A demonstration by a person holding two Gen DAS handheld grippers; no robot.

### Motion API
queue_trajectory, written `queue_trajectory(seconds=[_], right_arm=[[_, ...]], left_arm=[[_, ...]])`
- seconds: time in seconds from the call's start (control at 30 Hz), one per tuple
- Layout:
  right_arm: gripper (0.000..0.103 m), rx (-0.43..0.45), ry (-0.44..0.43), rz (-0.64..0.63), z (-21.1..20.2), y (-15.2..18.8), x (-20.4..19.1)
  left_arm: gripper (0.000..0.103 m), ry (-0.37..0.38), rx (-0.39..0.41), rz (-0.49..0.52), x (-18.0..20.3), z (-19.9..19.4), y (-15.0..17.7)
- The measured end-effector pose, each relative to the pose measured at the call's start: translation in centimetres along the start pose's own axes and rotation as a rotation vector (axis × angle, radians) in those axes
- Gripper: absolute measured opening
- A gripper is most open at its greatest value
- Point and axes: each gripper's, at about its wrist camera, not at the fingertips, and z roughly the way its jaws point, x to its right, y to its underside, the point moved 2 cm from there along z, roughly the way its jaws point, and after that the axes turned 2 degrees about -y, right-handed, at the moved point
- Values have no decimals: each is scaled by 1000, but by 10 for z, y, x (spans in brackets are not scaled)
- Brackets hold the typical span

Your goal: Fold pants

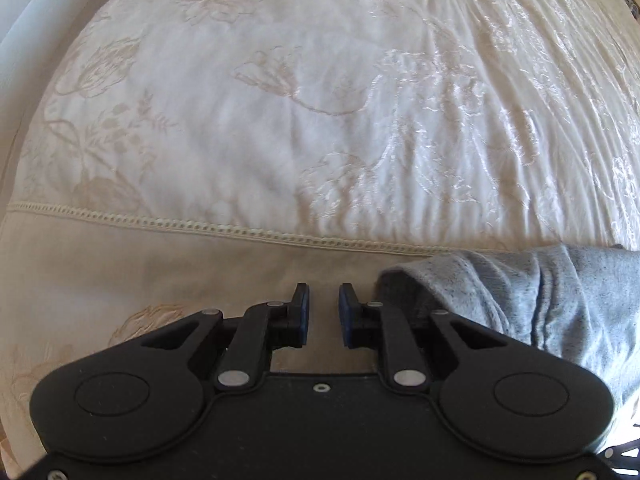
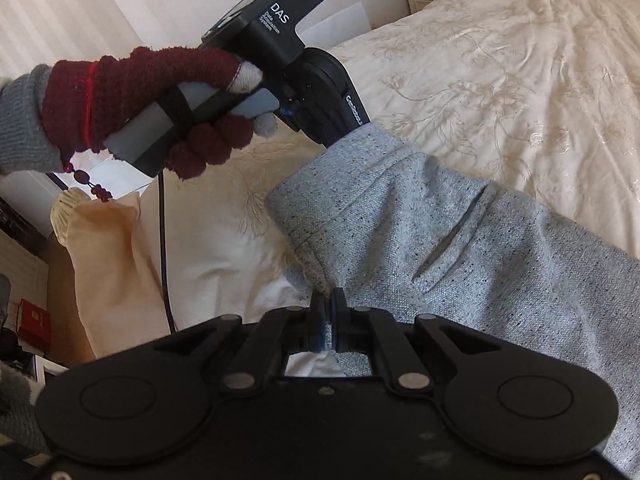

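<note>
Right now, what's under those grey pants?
The grey pants lie on a cream embroidered bedspread; the part beneath them is covered. The right claw pinches their edge.

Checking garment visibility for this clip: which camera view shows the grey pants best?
The right wrist view: the grey pants fill its lower right, with the pocket slit and an edge clamped in the right tool. The left wrist view shows only a bunched corner of them at the right edge, beside the left tool, which holds nothing.
</note>
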Motion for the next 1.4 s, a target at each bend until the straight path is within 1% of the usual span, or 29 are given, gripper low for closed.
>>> queue_trajectory(seconds=[0.1, 0.2, 0.27, 0.3, 0.37, 0.43, 0.47, 0.5, 0.53, 0.6, 0.63, 0.67, 0.7, 0.73, 0.8, 0.87, 0.93, 1.0, 1.07, 1.1, 1.17, 1.23, 1.27, 1.3, 1.37, 1.4], right_arm=[[5, -9, 17, -38, 6, 1, -2], [5, -22, 36, -90, 12, 4, -9], [5, -36, 45, -123, 21, 7, -14], [5, -41, 51, -135, 24, 8, -15], [5, -63, 62, -154, 35, 10, -16], [5, -84, 79, -160, 47, 12, -15], [5, -92, 97, -167, 50, 17, -18], [6, -91, 119, -178, 55, 18, -19], [11, -86, 130, -185, 56, 20, -21], [15, -54, 125, -177, 47, 22, -23], [16, -40, 120, -167, 41, 24, -24], [16, -26, 114, -147, 30, 26, -22], [16, -11, 116, -123, 19, 30, -19], [16, 4, 124, -98, 9, 34, -16], [16, 43, 171, -14, -24, 50, -2], [16, 81, 242, 98, -54, 64, 21], [17, 122, 329, 205, -81, 77, 44], [17, 173, 415, 328, -110, 95, 74], [17, 194, 482, 438, -130, 113, 104], [17, 194, 508, 474, -136, 122, 117], [17, 173, 558, 549, -145, 145, 144], [17, 96, 592, 605, -146, 171, 166], [15, 30, 604, 639, -146, 186, 176], [12, 13, 591, 663, -149, 199, 184], [11, 49, 538, 703, -166, 220, 192], [11, 57, 531, 718, -177, 225, 197]], left_arm=[[26, -11, 38, -68, -13, -14, 3], [26, -35, 105, -91, -11, -36, 8], [26, -48, 160, -77, -2, -54, 14], [26, -41, 187, -56, 7, -64, 19], [26, -1, 203, -8, 25, -72, 27], [26, 48, 182, 50, 47, -68, 36], [26, 61, 162, 75, 59, -60, 39], [26, 55, 137, 99, 69, -47, 43], [26, 38, 108, 118, 74, -36, 48], [27, -17, 64, 154, 78, -13, 59], [28, -34, 63, 169, 79, -6, 64], [30, -43, 68, 175, 78, -2, 67], [30, -45, 75, 167, 78, -2, 67], [30, -49, 74, 140, 78, -5, 66], [26, -65, 83, 79, 80, -15, 63], [25, -79, 114, 50, 88, -26, 62], [25, -65, 154, 66, 106, -37, 69], [25, -38, 178, 97, 129, -44, 76], [26, -7, 182, 145, 154, -44, 87], [26, -1, 172, 169, 164, -43, 94], [26, -18, 141, 190, 181, -32, 107], [26, -70, 112, 203, 190, -17, 121], [27, -105, 99, 212, 192, -10, 128], [27, -139, 94, 219, 193, -5, 135], [28, -189, 103, 211, 196, -6, 140], [27, -209, 100, 200, 199, -9, 141]])
